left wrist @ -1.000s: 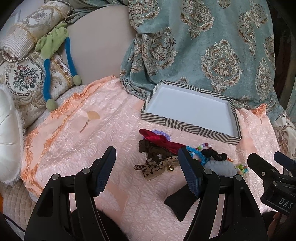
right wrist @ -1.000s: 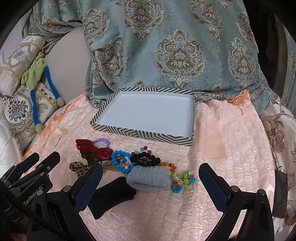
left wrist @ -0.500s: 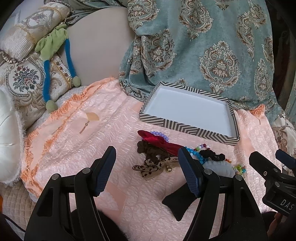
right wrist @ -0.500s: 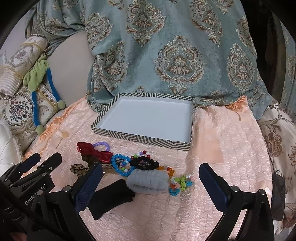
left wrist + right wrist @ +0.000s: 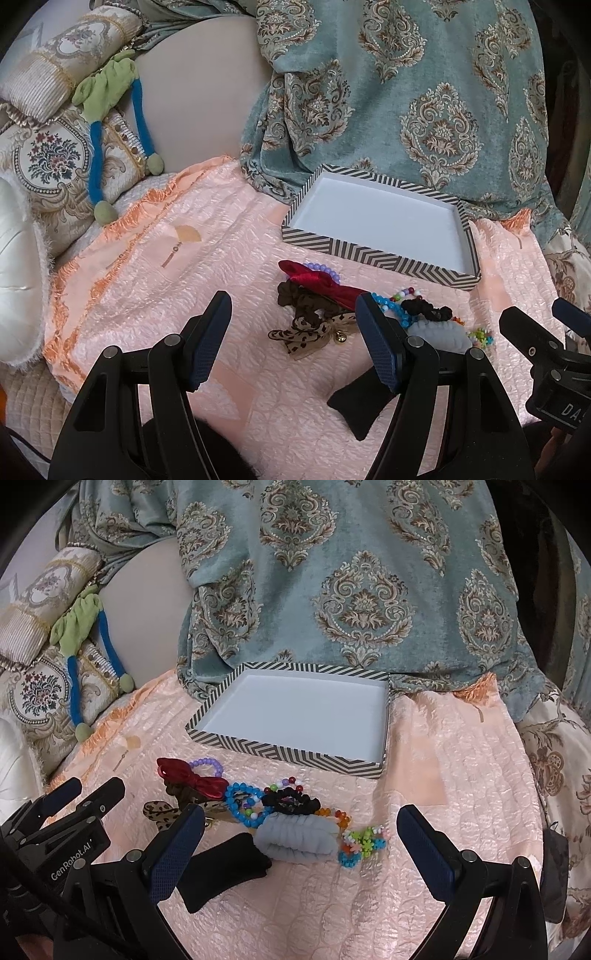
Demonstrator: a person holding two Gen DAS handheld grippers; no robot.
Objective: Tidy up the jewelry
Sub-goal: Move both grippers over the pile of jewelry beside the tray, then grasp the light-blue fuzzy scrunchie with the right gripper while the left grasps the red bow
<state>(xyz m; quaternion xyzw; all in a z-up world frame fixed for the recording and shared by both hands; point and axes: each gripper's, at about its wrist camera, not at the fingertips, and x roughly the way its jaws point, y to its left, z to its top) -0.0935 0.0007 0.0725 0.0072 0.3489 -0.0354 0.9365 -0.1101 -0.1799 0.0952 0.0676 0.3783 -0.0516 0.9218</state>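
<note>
A pile of hair ties and bead bracelets lies on the pink quilt: a red bow point(image 5: 201, 780) point(image 5: 317, 280), a purple bead bracelet point(image 5: 207, 765), a blue bead bracelet point(image 5: 243, 805), a black scrunchie point(image 5: 291, 801), a grey scrunchie point(image 5: 299, 836), a multicoloured bead piece point(image 5: 364, 843), a leopard bow point(image 5: 306, 334) and a black cloth piece point(image 5: 221, 867). An empty striped tray point(image 5: 280, 751) point(image 5: 373, 256) sits behind them. My left gripper point(image 5: 293, 339) is open above the leopard bow. My right gripper point(image 5: 301, 840) is open above the grey scrunchie. Both are empty.
A teal patterned blanket point(image 5: 332, 590) hangs behind the tray. Embroidered cushions point(image 5: 48, 162) and a green and blue plush toy point(image 5: 107, 92) lie at the left. The quilt's fringed edge point(image 5: 85, 280) runs along the left.
Both grippers have tilted or pulled back slightly, so the tray and pile sit a little lower in view. Nothing was picked up; jaws stay open.
</note>
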